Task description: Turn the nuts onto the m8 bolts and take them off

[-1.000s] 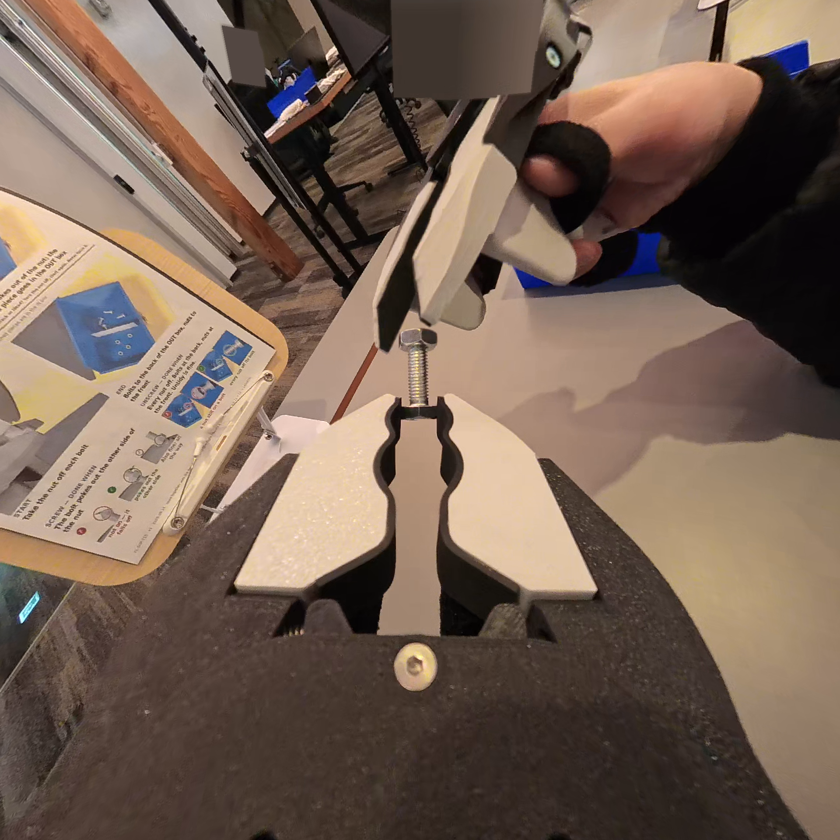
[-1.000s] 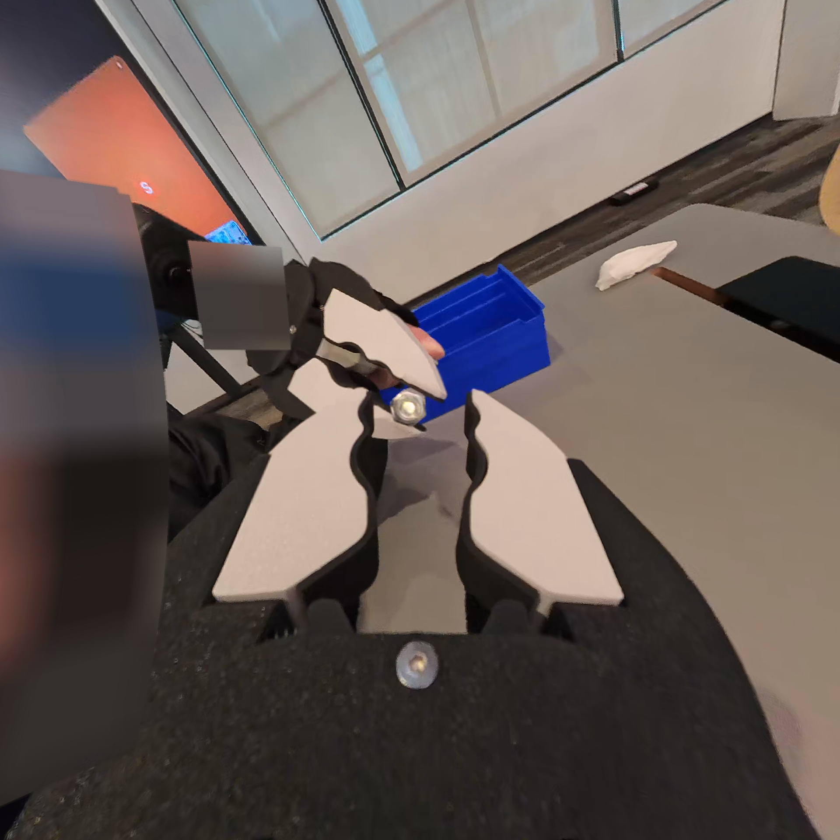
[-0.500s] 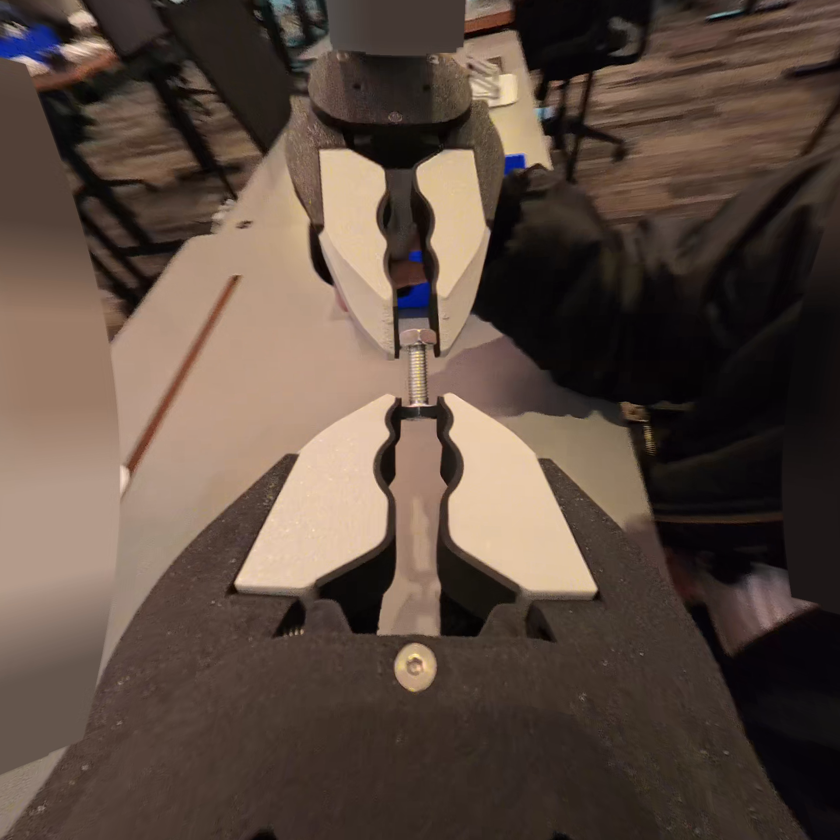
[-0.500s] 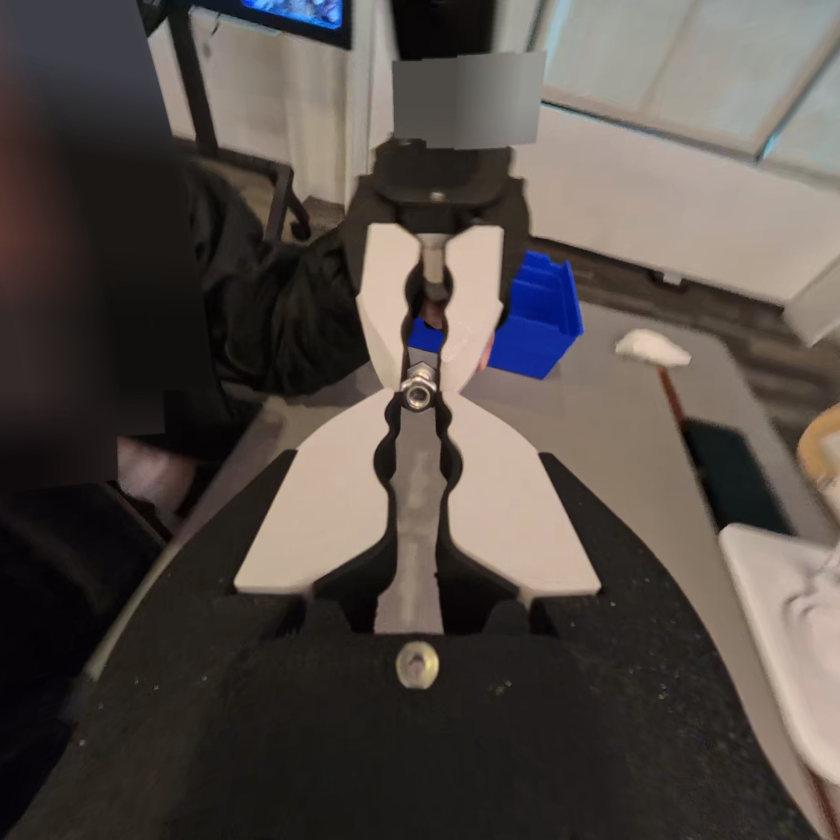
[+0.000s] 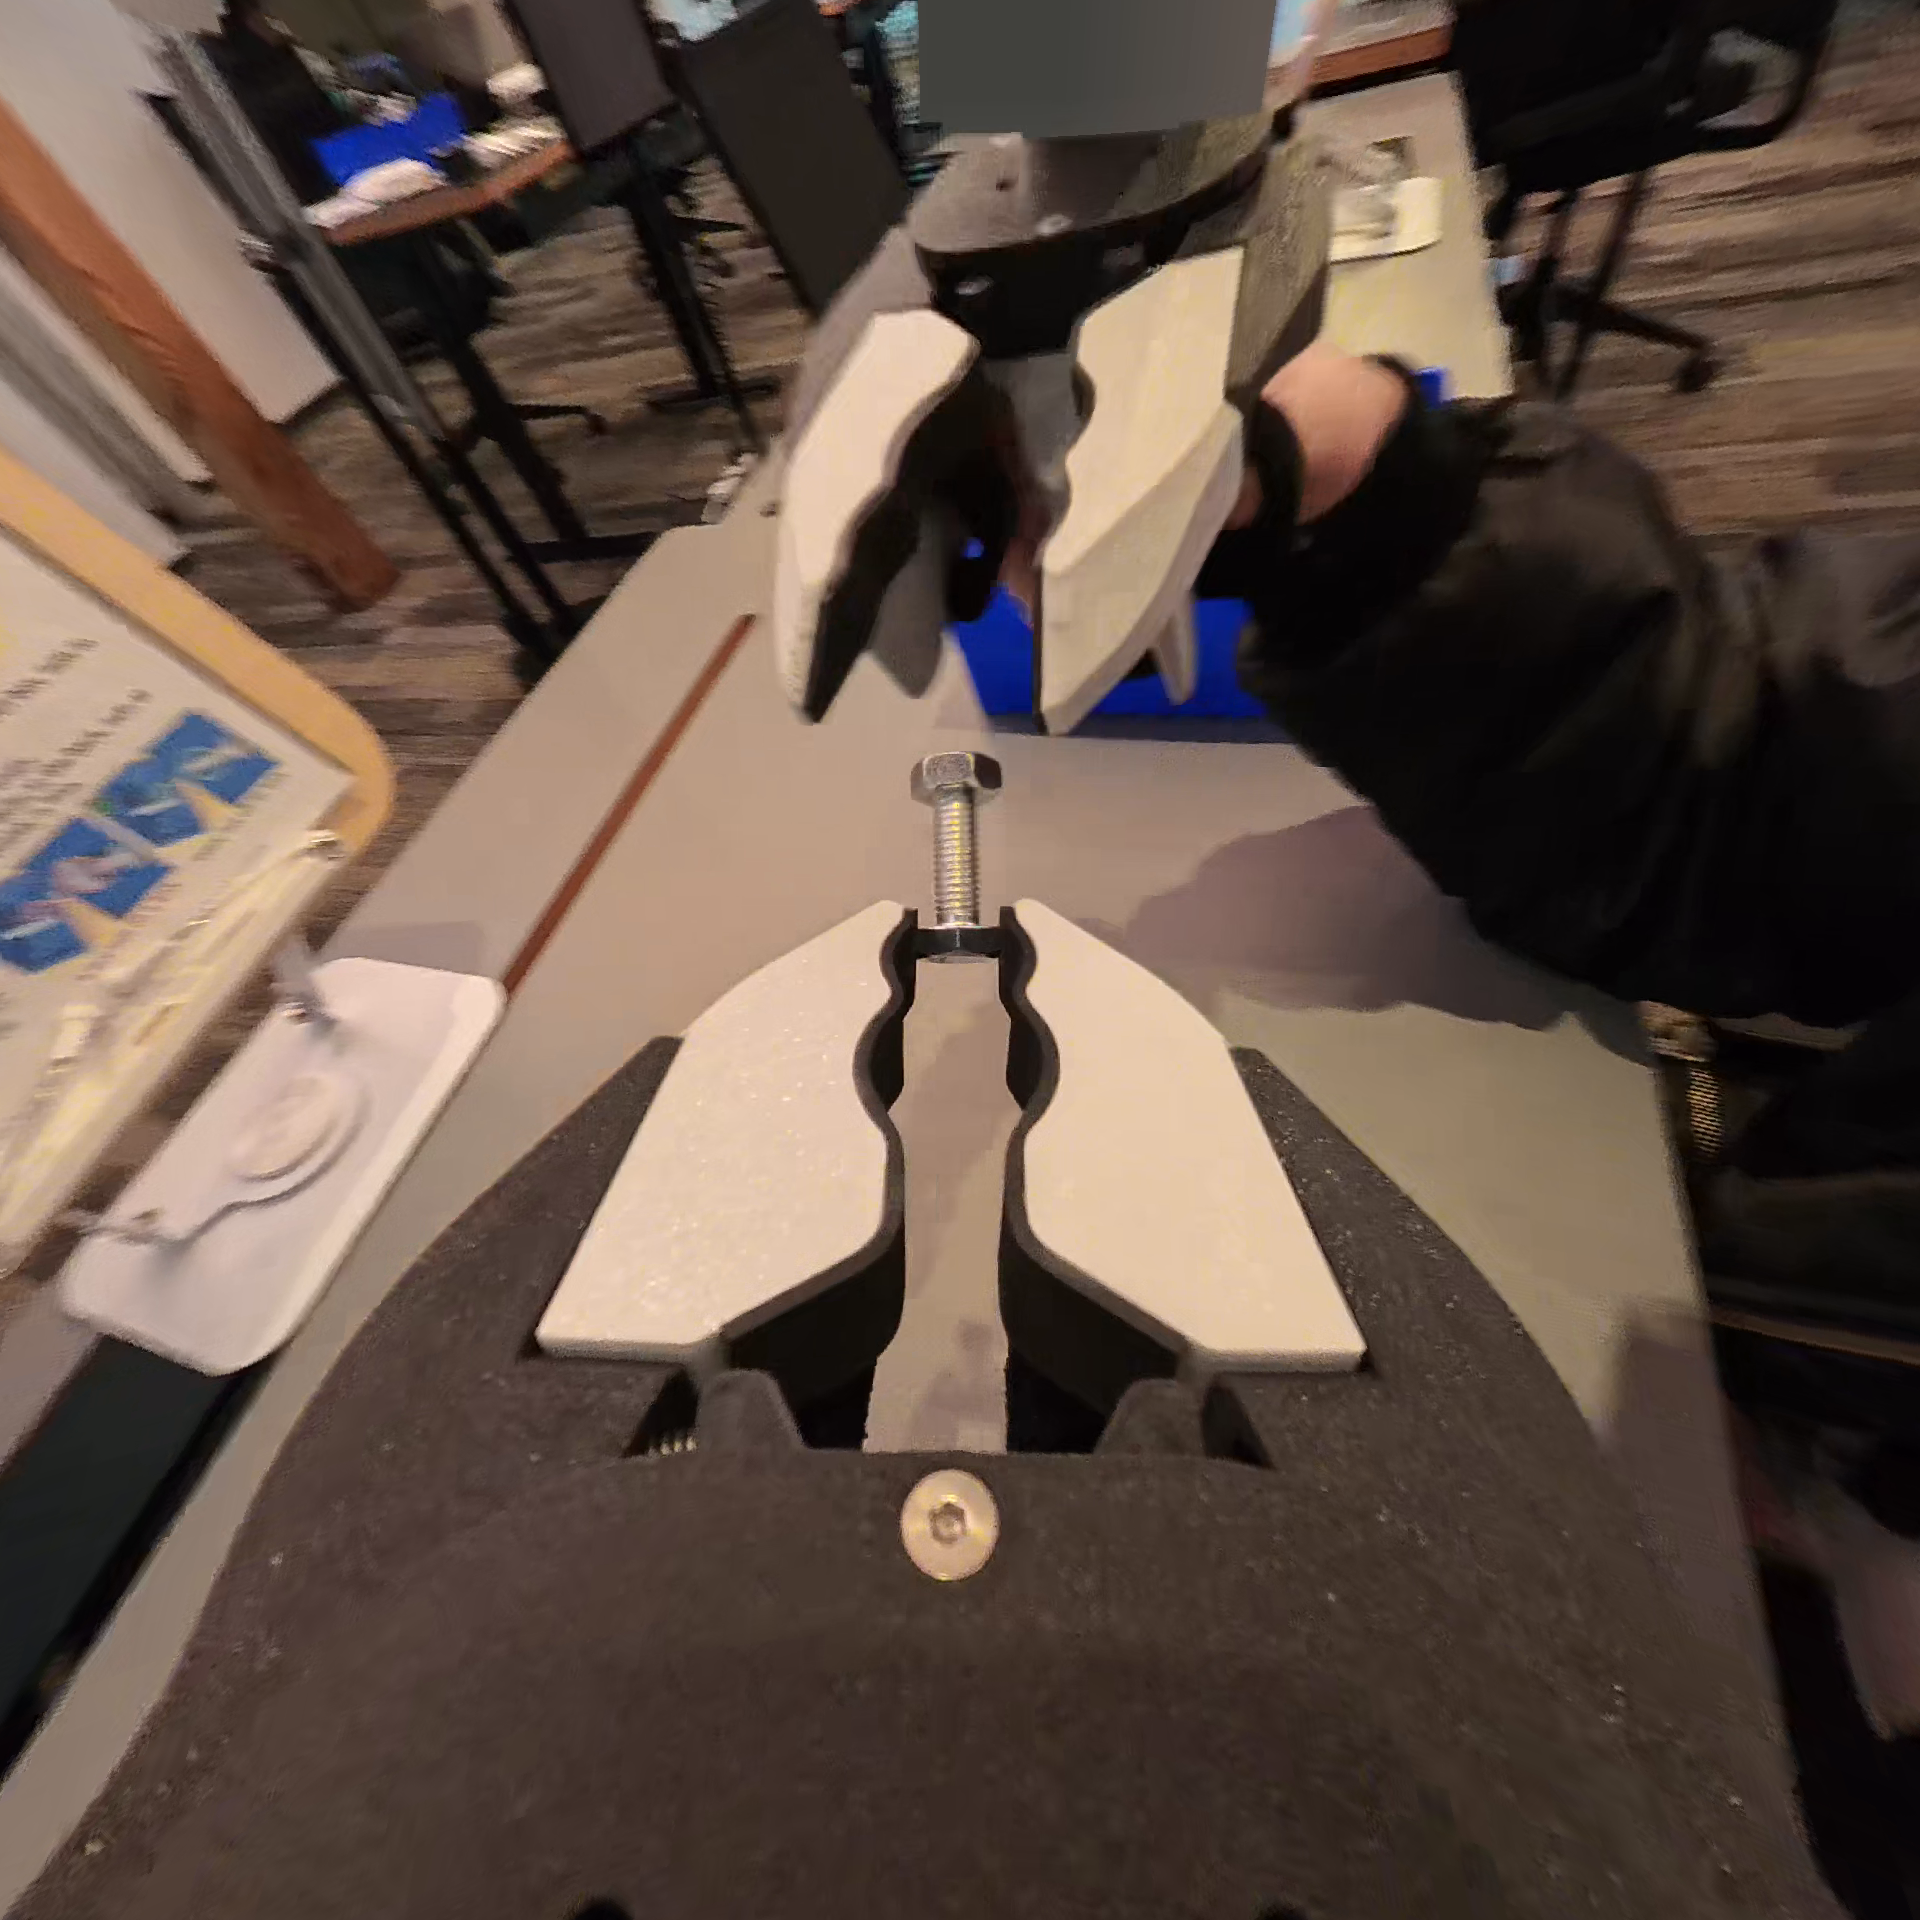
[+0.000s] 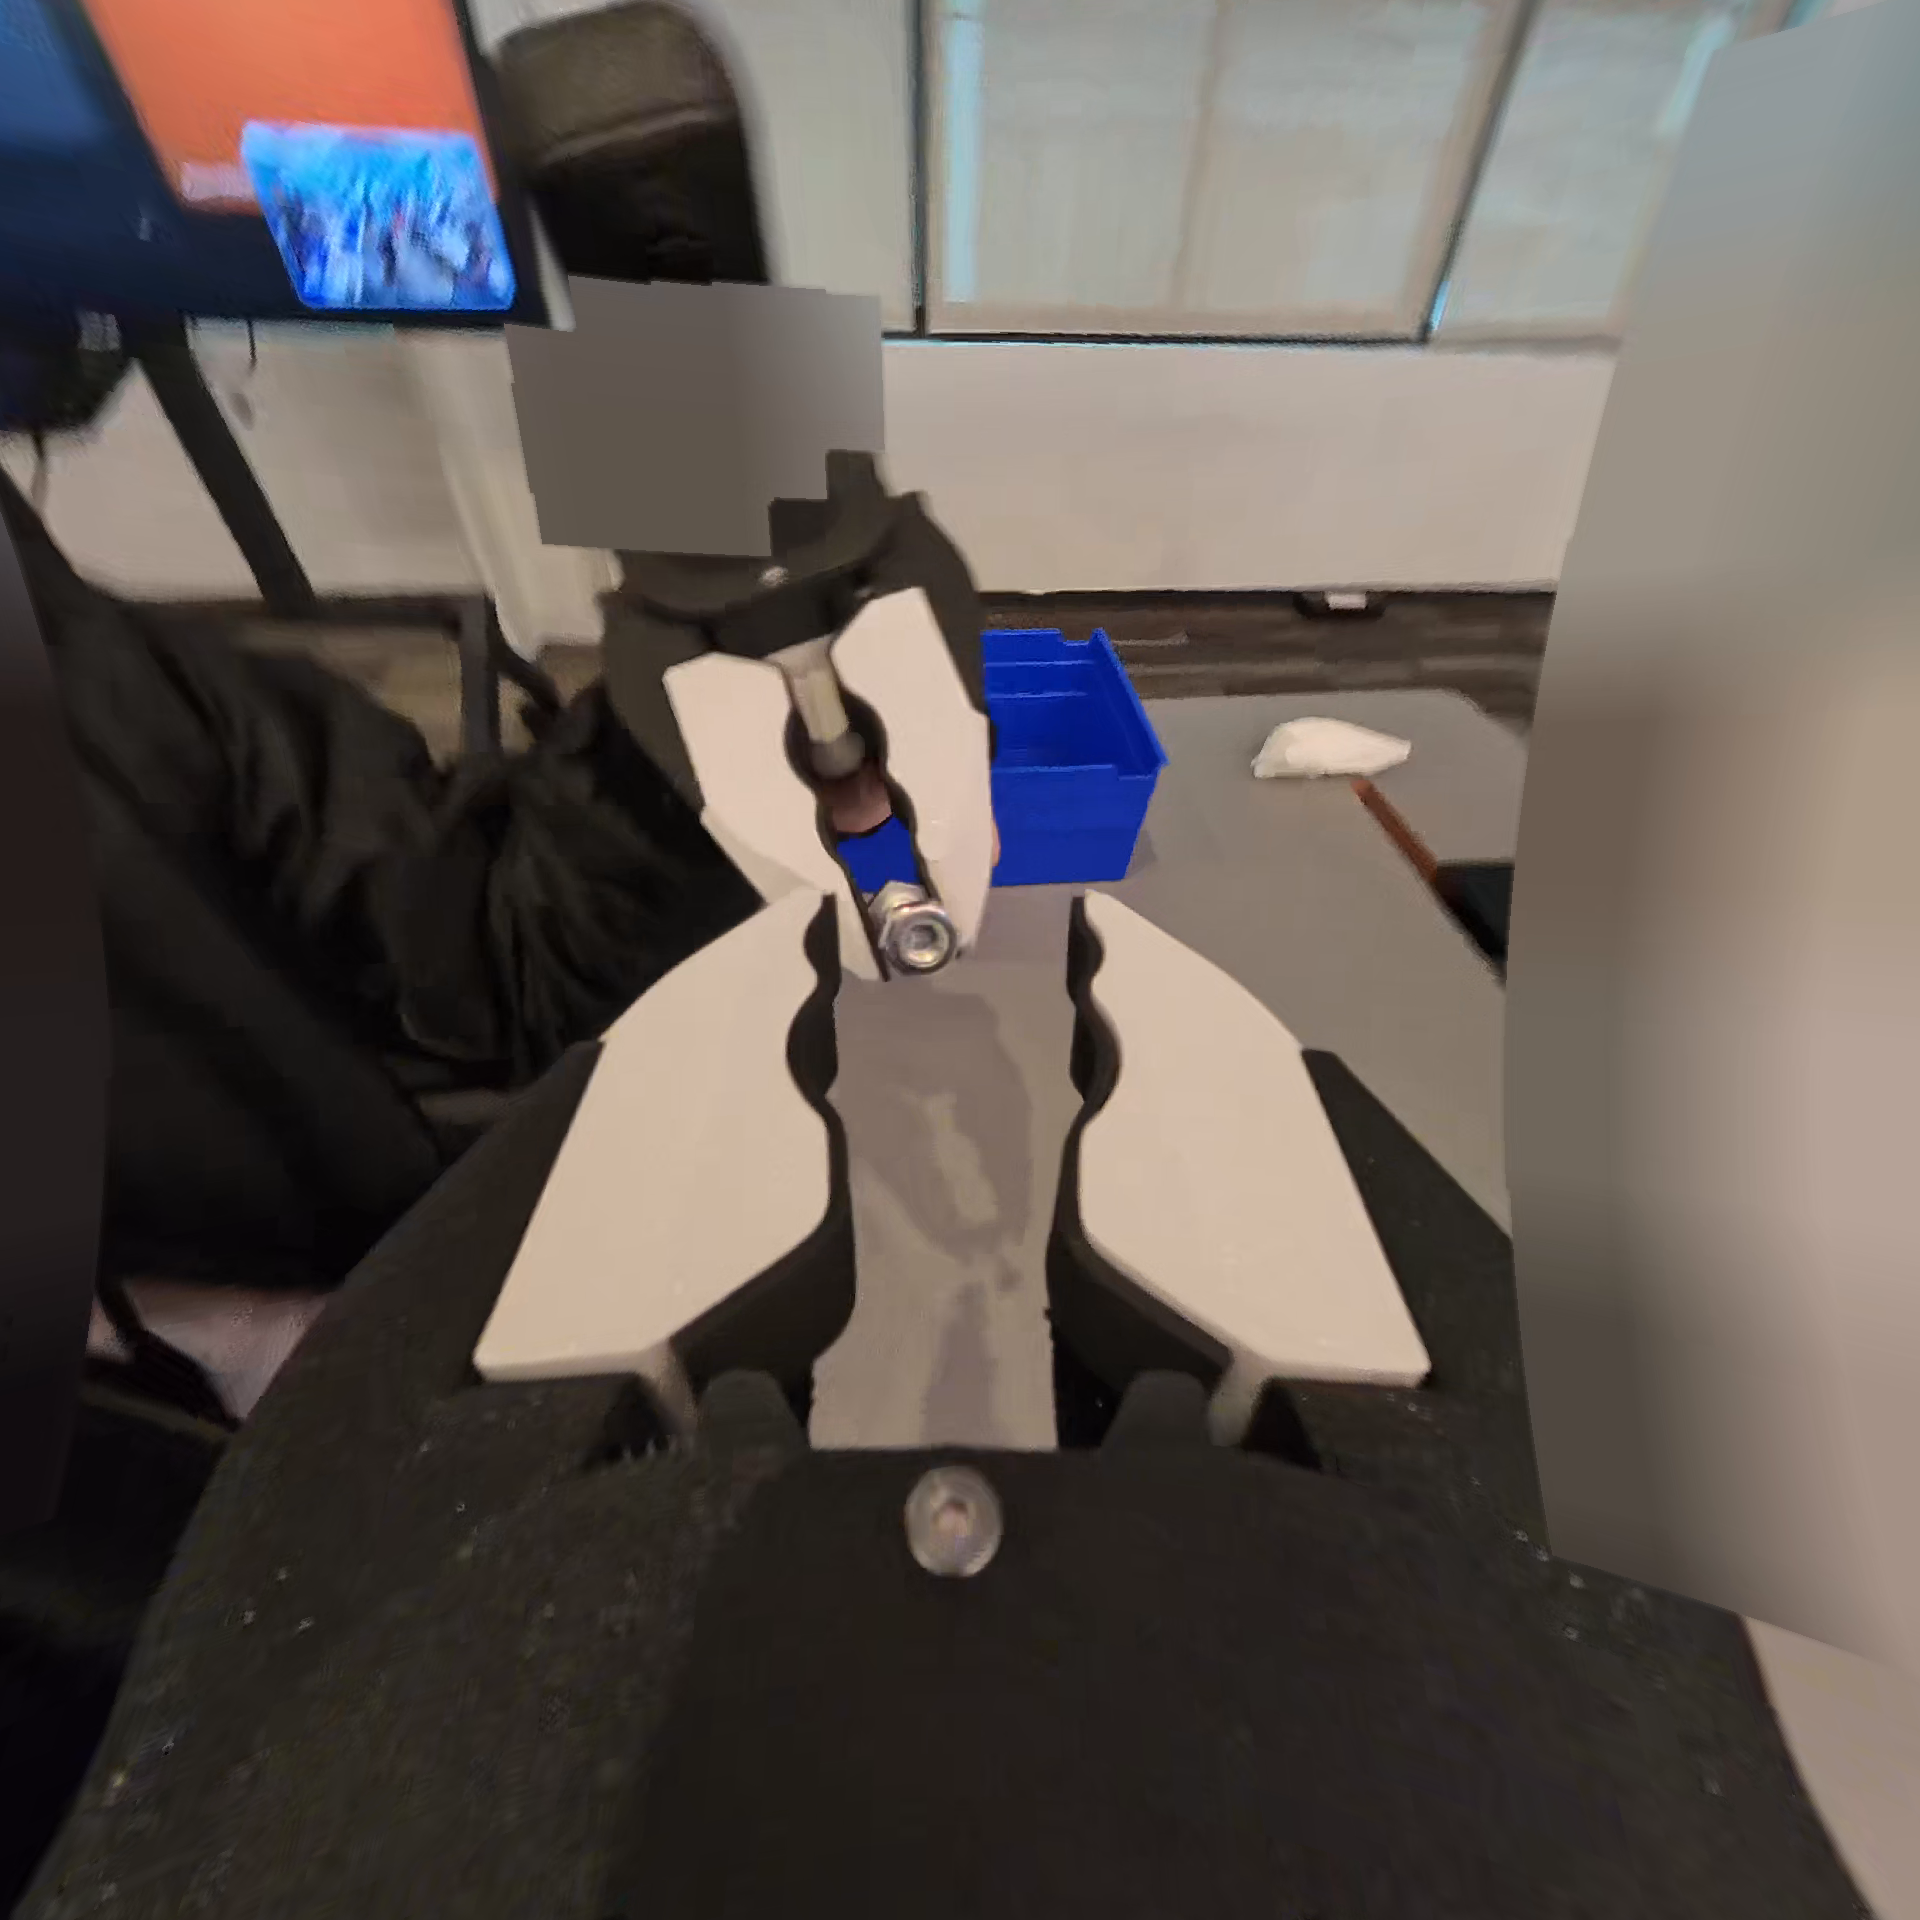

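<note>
Left tool (image 5: 957, 928) pinching nut (image 5: 957, 940) on upright bolt (image 5: 955, 844), right tool (image 5: 928, 698) spread bare at 12 o'clock, grey surface (image 5: 1351, 1039) below.

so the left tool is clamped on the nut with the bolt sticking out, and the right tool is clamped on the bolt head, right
Not quite. The left tool is clamped on the nut, with the bolt sticking out, but the right tool is open and clear of the bolt head, gripping nothing. The left wrist view shows this.
</note>
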Demonstrator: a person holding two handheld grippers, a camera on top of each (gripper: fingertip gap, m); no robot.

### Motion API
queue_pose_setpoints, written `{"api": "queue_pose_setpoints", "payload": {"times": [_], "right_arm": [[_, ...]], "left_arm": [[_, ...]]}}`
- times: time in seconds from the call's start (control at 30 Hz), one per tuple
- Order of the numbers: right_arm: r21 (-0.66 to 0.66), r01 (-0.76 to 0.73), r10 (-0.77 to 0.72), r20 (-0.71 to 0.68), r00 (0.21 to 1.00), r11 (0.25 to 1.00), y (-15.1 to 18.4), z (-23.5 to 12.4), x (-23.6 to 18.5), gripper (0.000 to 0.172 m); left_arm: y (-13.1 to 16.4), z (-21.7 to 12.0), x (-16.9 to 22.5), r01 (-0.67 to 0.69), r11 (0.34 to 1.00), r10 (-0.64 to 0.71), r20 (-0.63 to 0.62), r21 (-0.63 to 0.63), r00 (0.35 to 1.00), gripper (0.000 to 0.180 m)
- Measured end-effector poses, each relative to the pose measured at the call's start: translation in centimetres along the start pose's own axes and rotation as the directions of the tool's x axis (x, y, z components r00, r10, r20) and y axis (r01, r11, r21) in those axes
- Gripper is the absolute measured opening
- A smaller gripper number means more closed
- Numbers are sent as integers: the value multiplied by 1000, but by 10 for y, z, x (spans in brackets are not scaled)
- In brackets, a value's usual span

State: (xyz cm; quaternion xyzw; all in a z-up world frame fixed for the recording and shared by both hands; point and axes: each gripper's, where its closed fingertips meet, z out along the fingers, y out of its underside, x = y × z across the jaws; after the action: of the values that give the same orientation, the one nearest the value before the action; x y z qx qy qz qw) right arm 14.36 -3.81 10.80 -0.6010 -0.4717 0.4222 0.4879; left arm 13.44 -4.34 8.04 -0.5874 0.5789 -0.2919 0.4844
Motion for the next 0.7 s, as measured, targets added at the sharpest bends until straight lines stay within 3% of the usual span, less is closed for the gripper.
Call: {"api": "queue_pose_setpoints", "payload": {"times": [0.1, 0.2, 0.33, 0.57, 0.7], "right_arm": [[23, -331, 329, 70, 942, 943, 0, 2, 5, 40], [46, -488, 481, 113, 869, 872, -1, 5, 12, 37], [16, -542, 538, 91, 838, 840, 7, 10, 17, 23], [-10, -566, 565, 74, 821, 824, 12, 14, 17, 15], [-49, -490, 493, 70, 867, 870, 14, 12, 13, 14]], "left_arm": [[1, 0, -17, -77, 997, 81, 152, -31, 985, 15], [2, 0, -22, -129, 989, 141, 213, -66, 967, 15], [5, 3, -26, -166, 980, 190, 264, -111, 946, 15], [7, 6, -25, -201, 968, 236, 283, -148, 930, 15], [8, 7, -21, -188, 973, 216, 244, -135, 945, 15]]}}
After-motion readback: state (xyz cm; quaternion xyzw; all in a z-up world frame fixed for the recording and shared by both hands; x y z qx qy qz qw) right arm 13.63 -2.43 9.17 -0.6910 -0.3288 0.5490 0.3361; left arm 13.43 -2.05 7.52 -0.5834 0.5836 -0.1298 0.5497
